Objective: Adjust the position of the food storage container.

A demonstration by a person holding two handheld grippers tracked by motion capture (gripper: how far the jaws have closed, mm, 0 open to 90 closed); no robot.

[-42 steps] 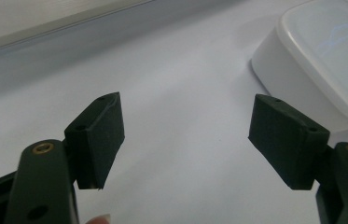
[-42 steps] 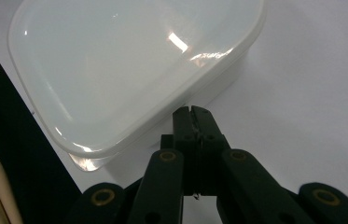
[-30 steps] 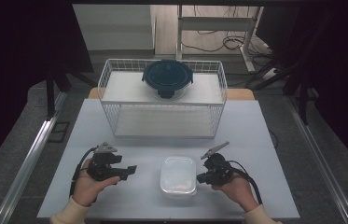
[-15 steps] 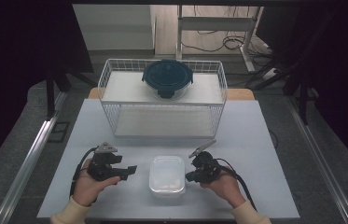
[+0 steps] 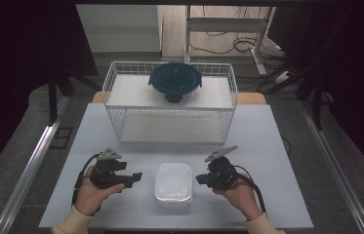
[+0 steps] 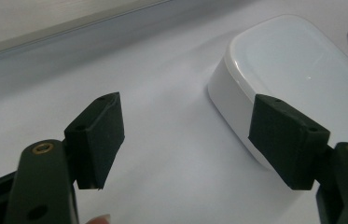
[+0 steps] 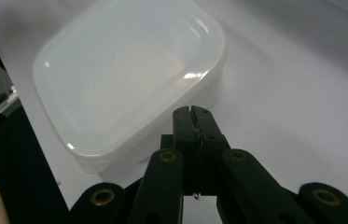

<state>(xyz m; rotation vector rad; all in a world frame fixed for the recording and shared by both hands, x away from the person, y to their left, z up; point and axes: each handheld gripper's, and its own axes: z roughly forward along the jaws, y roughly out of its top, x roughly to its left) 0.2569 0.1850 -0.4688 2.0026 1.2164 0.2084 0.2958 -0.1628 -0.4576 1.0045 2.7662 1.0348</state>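
Pale table (image 5: 267, 131), dark room around. Near edge: white lidded container (image 5: 173, 182) sits between the grippers. Left gripper (image 5: 131, 177) jaws wide, empty, just left of it. Right gripper (image 5: 201, 179) jaws pressed together, empty, tips by its right side. Far: wire basket (image 5: 121, 102) with dark round lid (image 5: 175, 80).

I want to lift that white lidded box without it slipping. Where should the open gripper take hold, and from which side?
Probably across a short side wall of the white box, coming level from its left, where the open left gripper already faces it. The lid is smooth and domed; the walls look straighter.
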